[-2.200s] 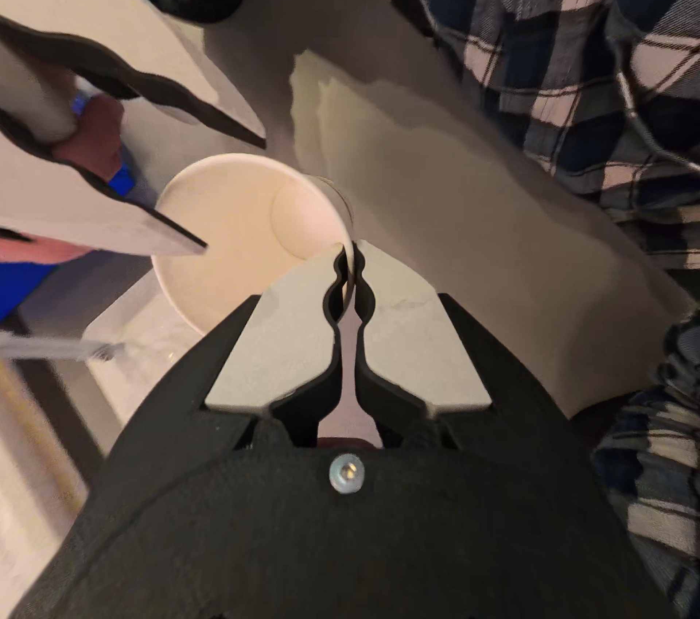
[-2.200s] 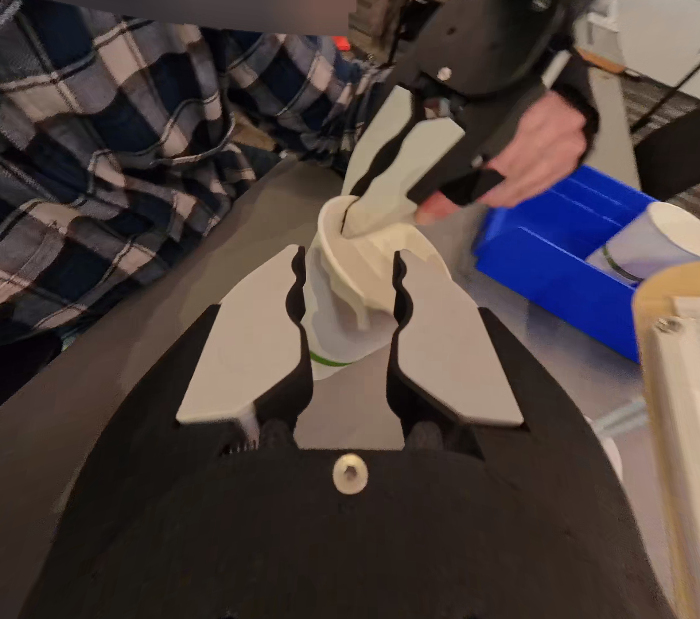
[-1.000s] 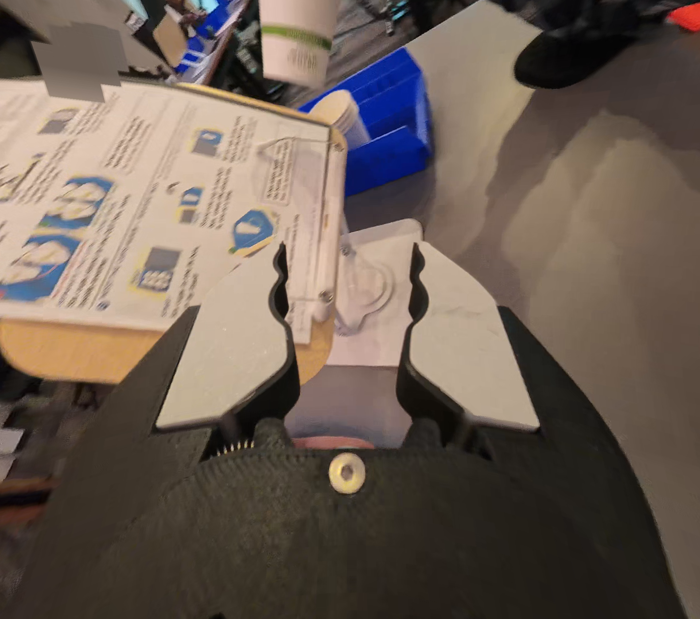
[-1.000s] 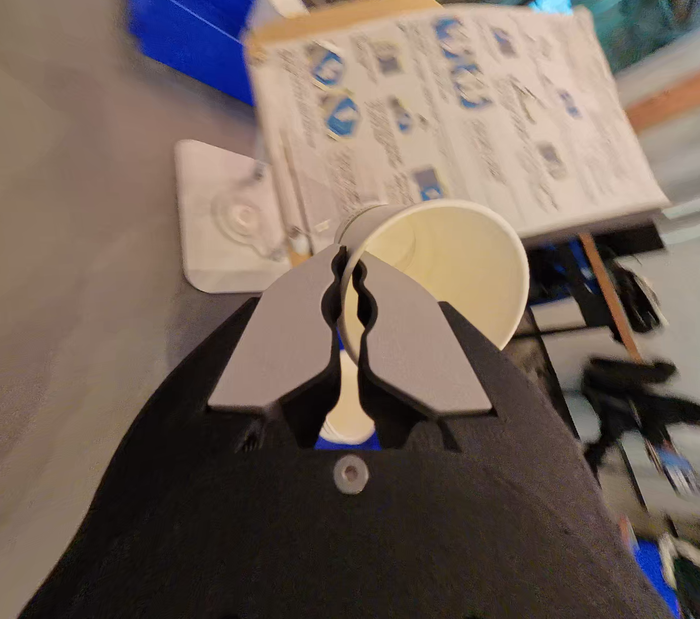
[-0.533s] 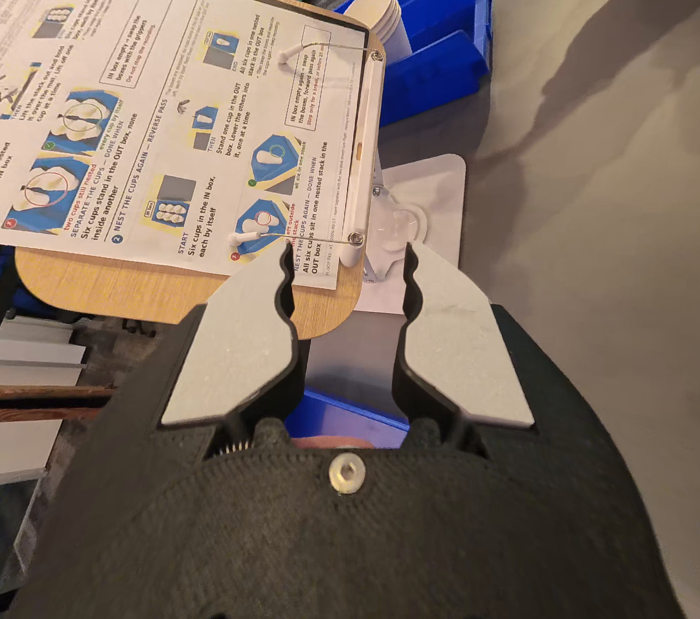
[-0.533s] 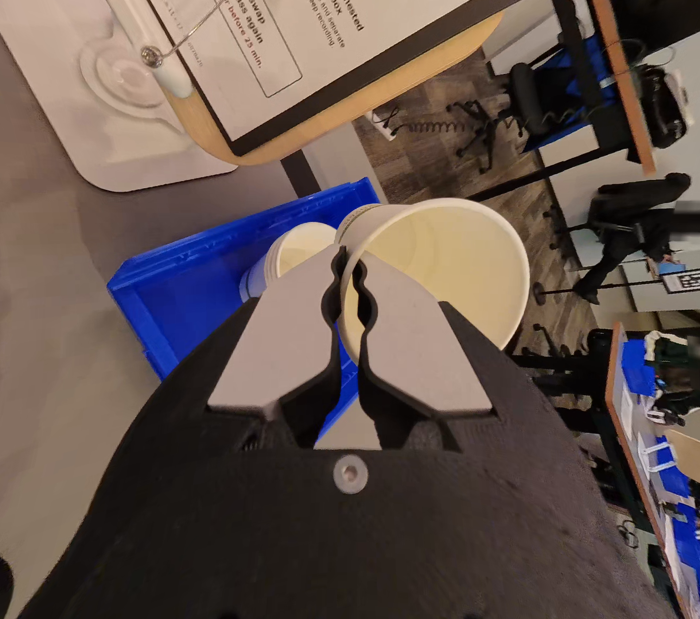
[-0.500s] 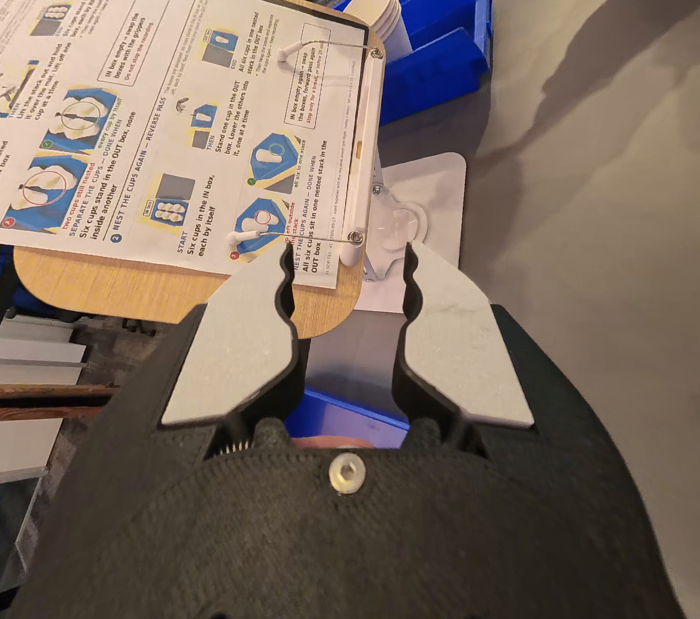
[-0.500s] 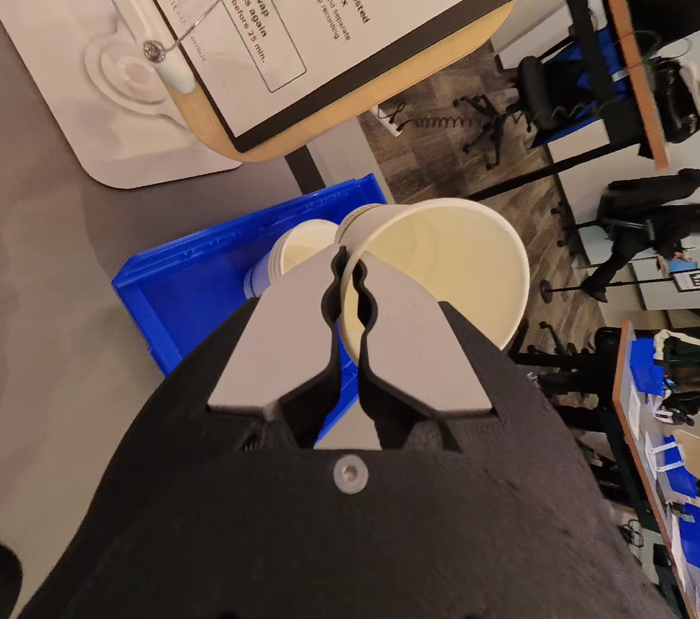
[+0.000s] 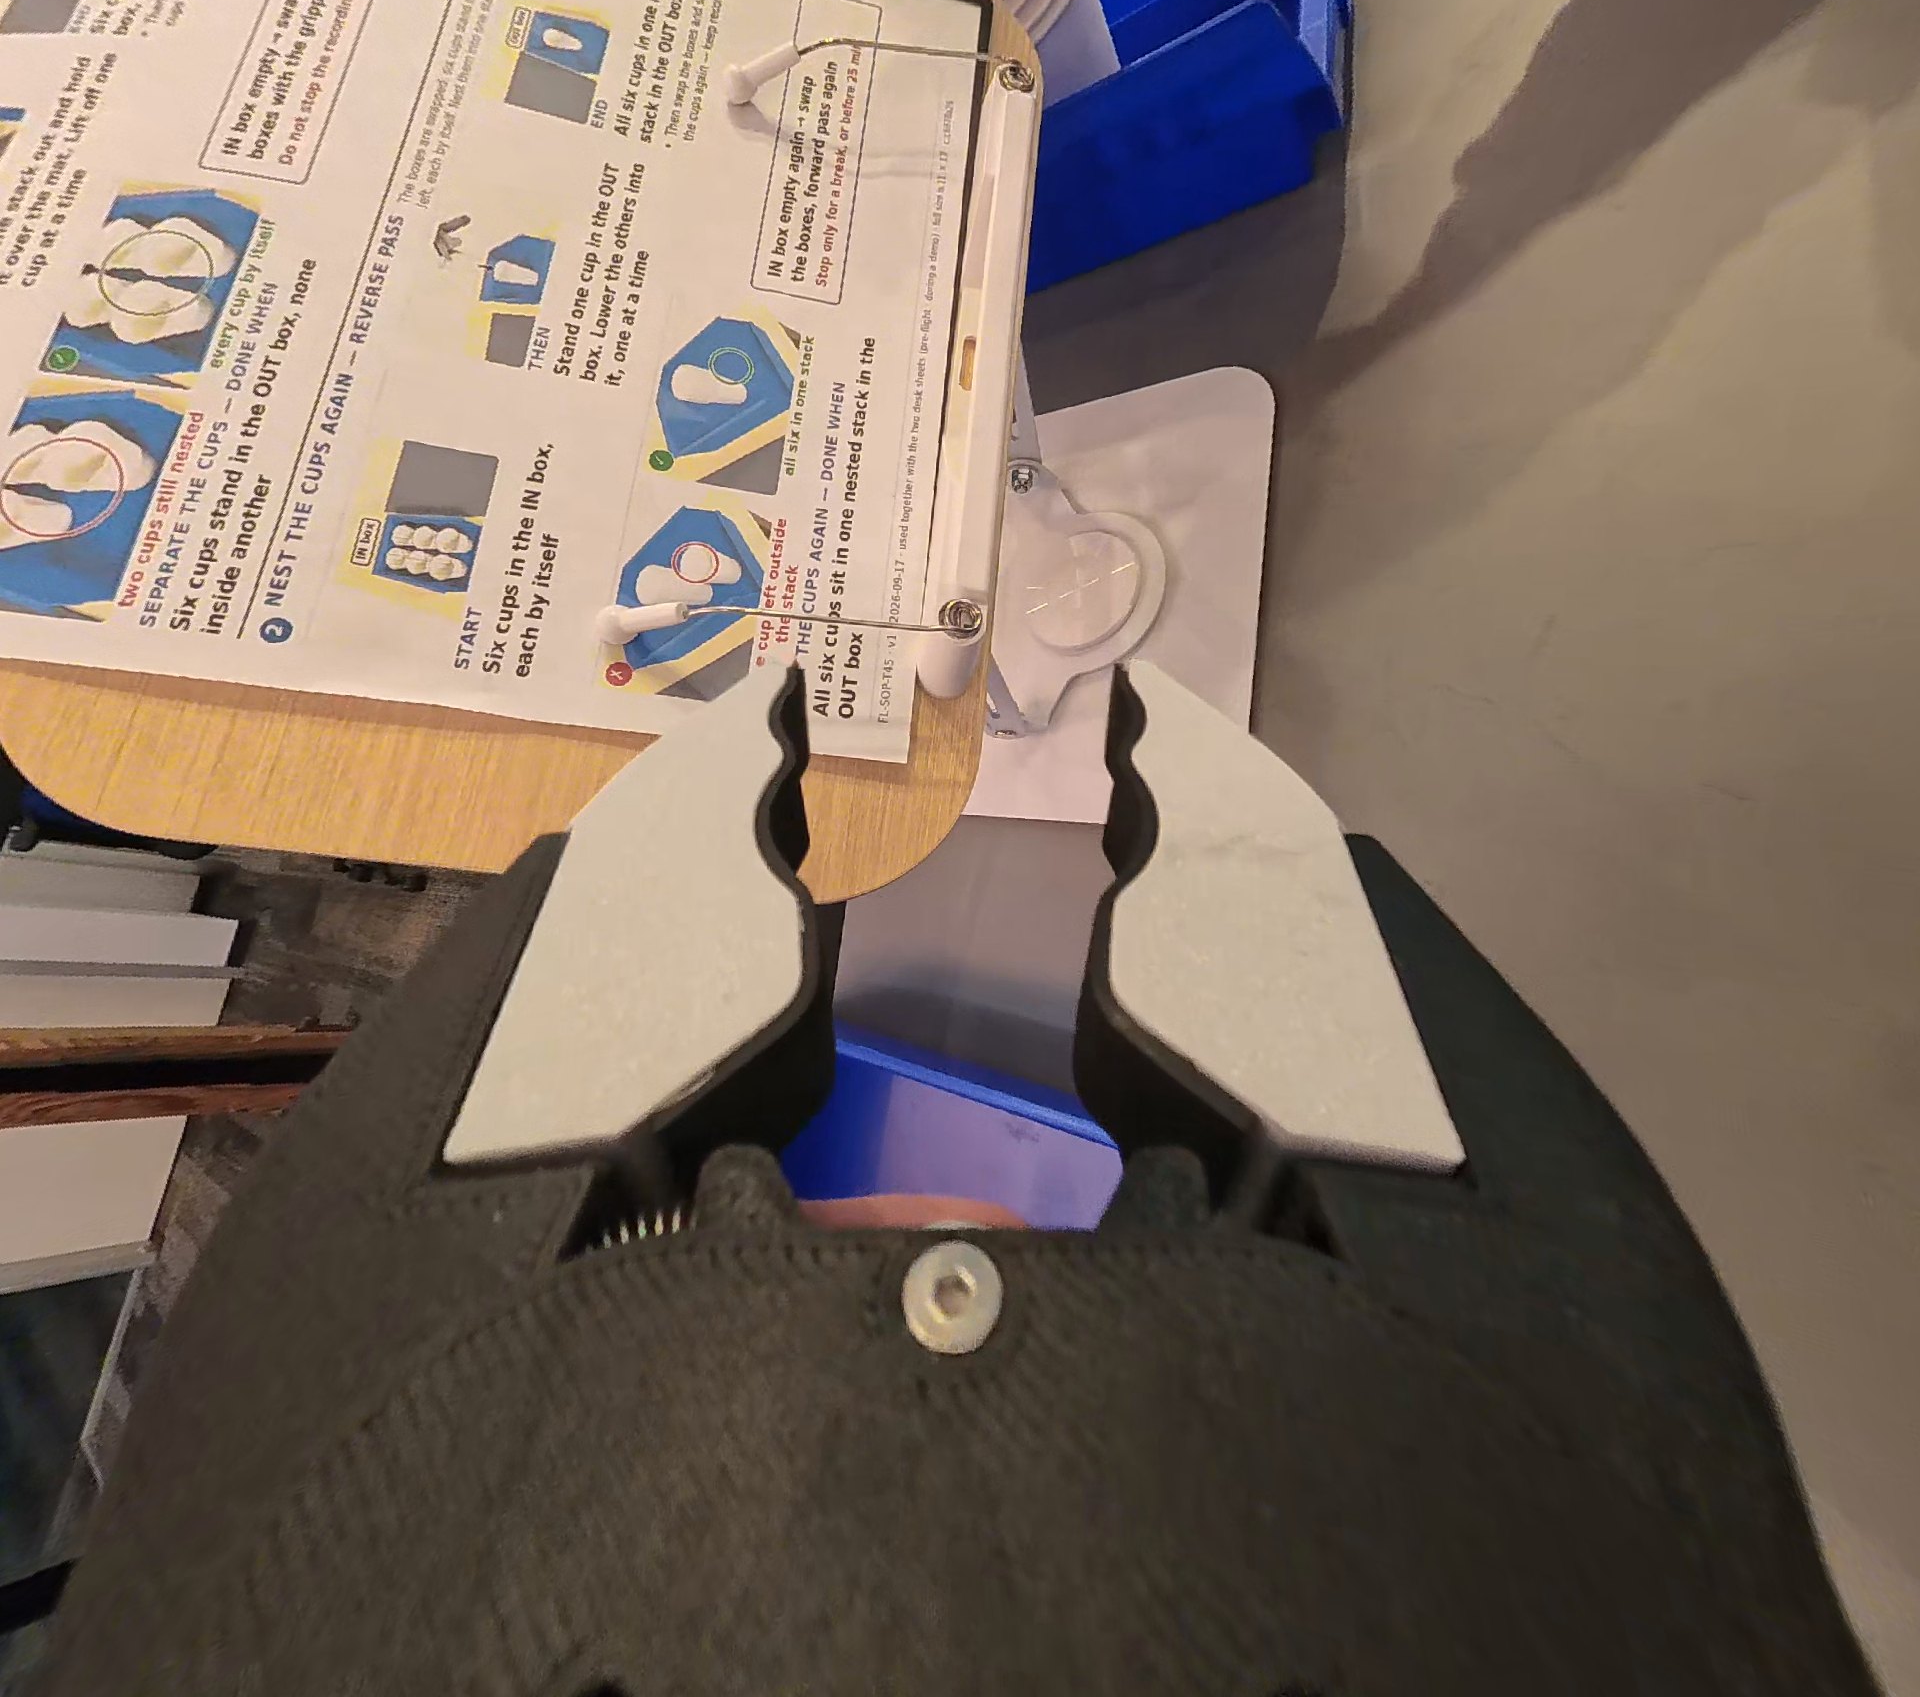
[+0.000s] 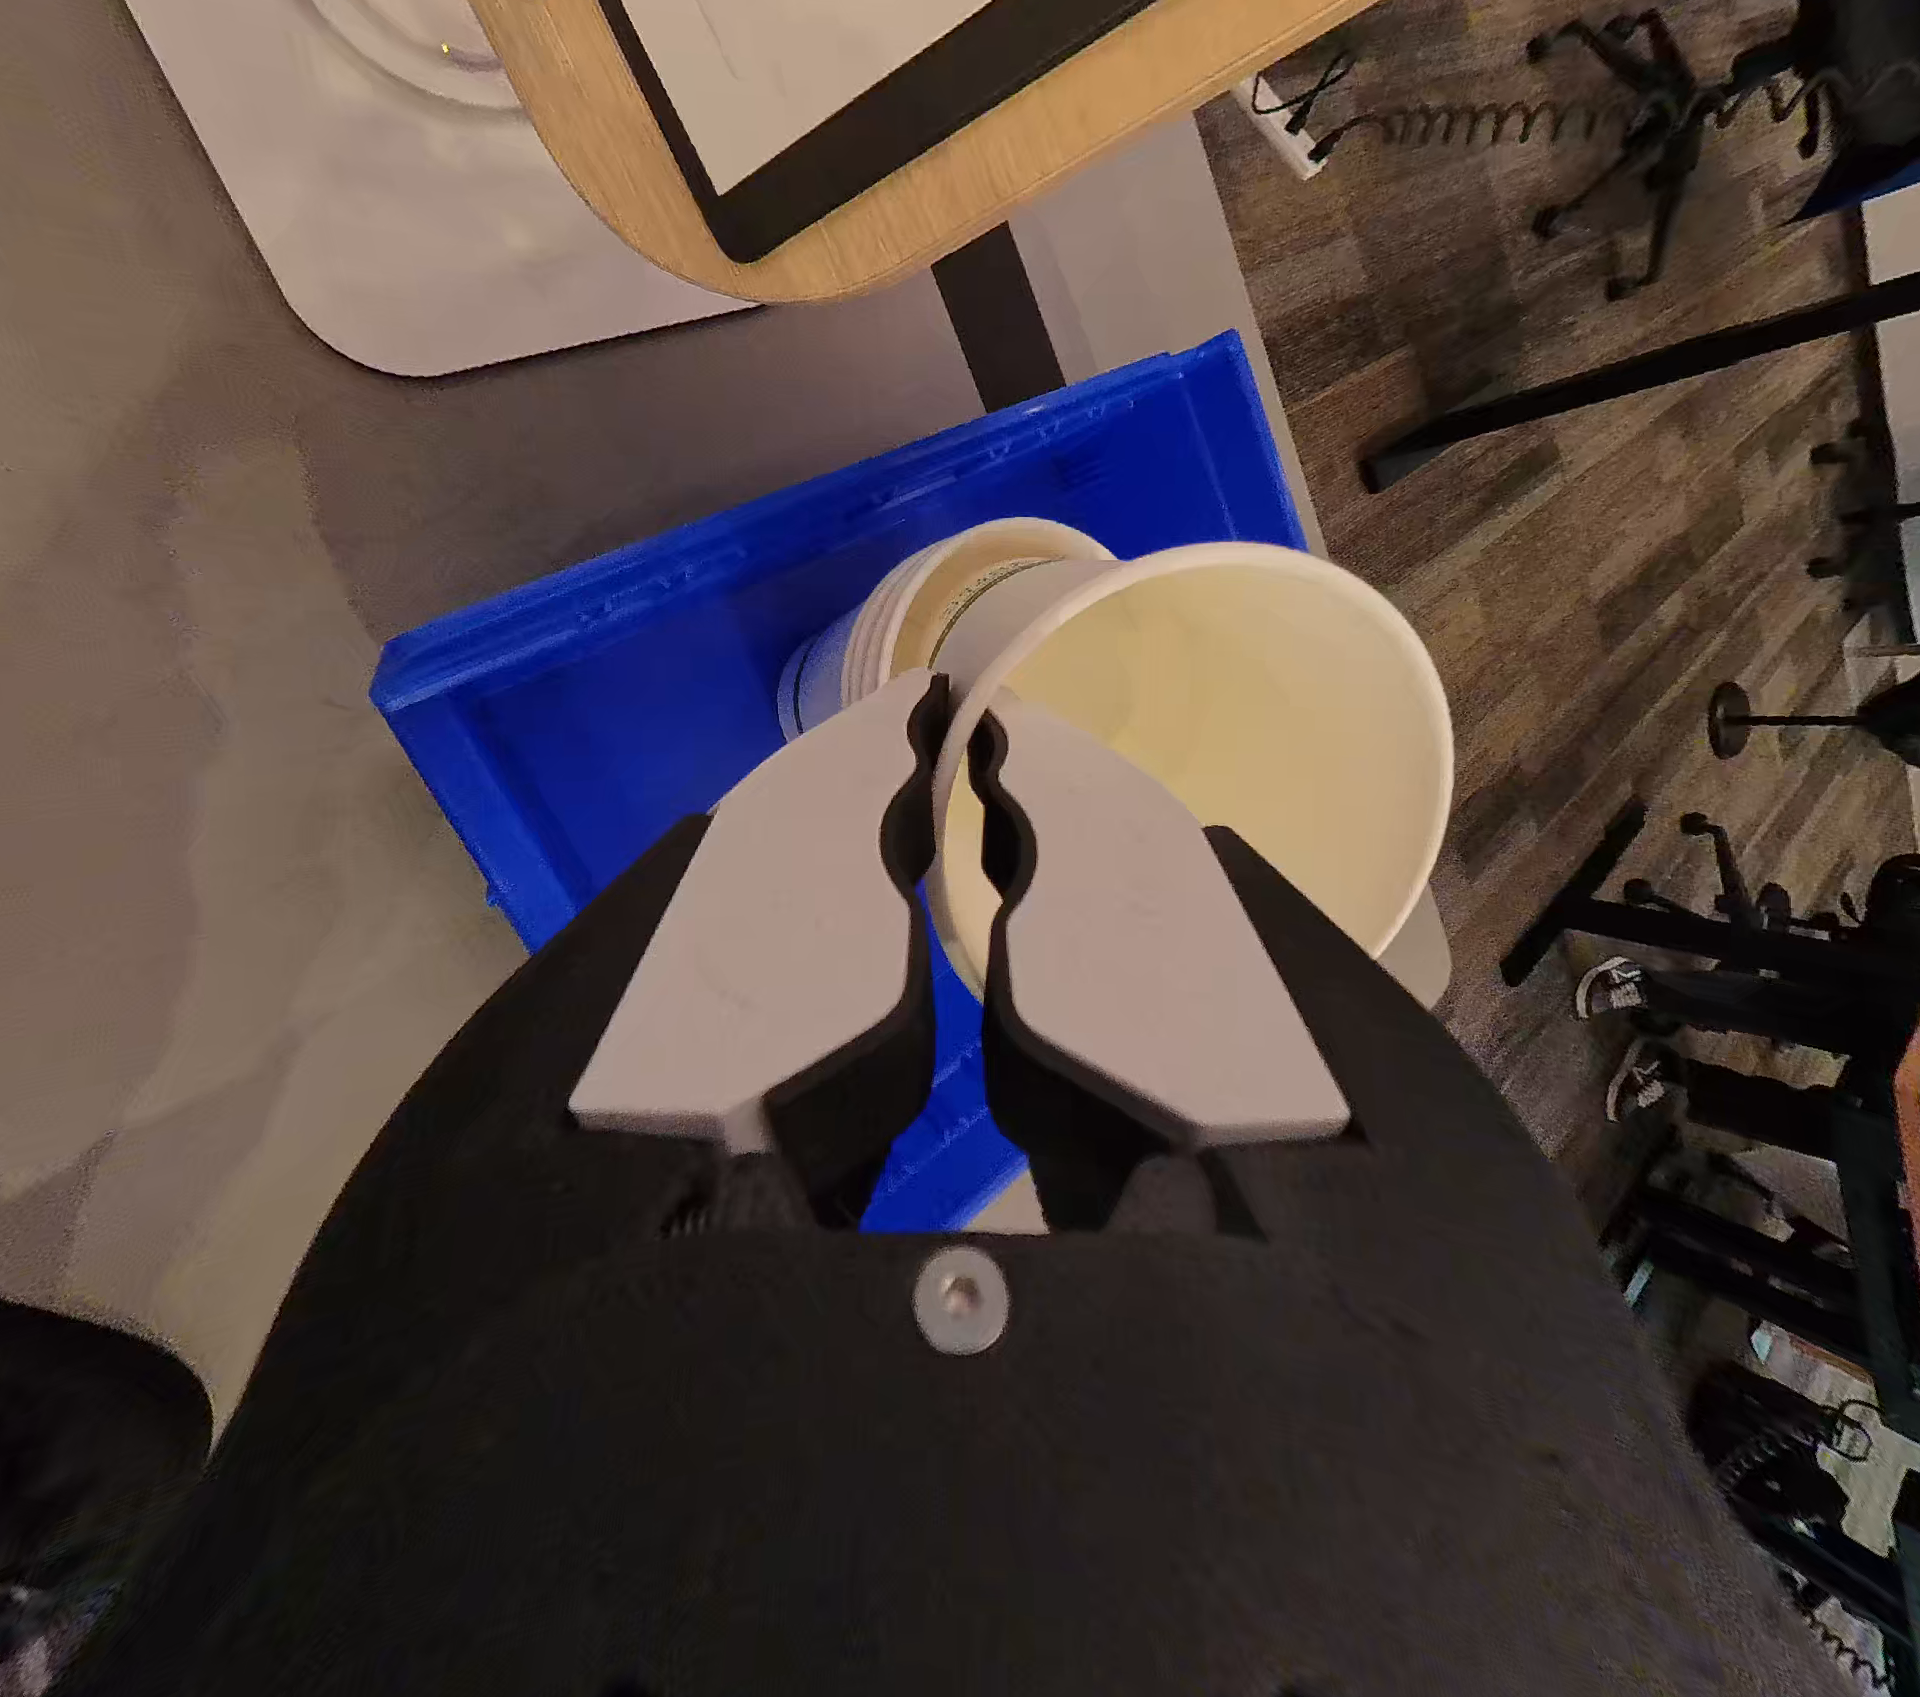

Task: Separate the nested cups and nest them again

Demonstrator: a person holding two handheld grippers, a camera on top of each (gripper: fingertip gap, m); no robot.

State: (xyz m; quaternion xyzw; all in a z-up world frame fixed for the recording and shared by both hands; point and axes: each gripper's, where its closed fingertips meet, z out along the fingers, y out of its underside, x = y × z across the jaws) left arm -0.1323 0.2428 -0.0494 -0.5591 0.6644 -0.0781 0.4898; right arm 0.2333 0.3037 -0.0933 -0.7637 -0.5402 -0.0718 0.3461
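Since half a sec ago, right gripper [image 10: 954, 712] brought its white cup [image 10: 1226, 743] down; base now entering cup stack [image 10: 883, 629] in blue bin [image 10: 623, 712], mouth toward camera, fingers clamped on rim. Left gripper [image 9: 951, 702] fingers apart, empty. 2 bins.

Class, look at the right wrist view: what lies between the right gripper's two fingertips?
The rim wall of a white paper cup, pinched by the right gripper; its base dips into the stack of cups in the blue bin.
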